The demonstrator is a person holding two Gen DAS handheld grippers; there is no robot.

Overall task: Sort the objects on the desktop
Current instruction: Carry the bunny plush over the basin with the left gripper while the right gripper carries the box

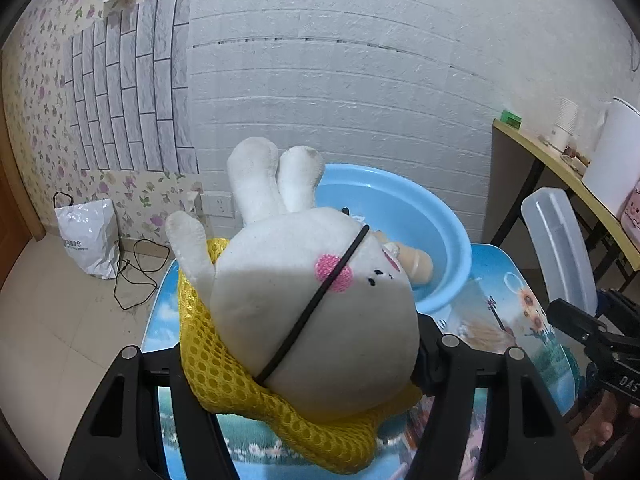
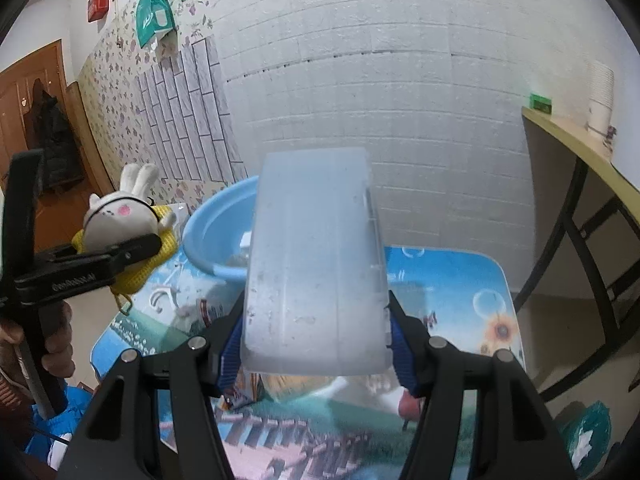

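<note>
My left gripper [image 1: 296, 356] is shut on a white plush rabbit [image 1: 304, 292] in a yellow mesh bag [image 1: 224, 364], held above the table's left side, just short of the blue basin [image 1: 400, 208]. It also shows in the right wrist view [image 2: 116, 216]. My right gripper [image 2: 316, 344] is shut on a translucent plastic box [image 2: 316, 256], held upright above the table in front of the basin [image 2: 216, 232]. The box also shows in the left wrist view [image 1: 560, 248]. The basin holds a few small items, partly hidden.
The low table [image 2: 452, 292] has a colourful picture top. A yellow-topped desk [image 2: 576, 148] with paper cups [image 2: 600, 100] stands at the right. A white plastic bag [image 1: 92, 236] and a black cable [image 1: 136, 272] lie on the floor at the left.
</note>
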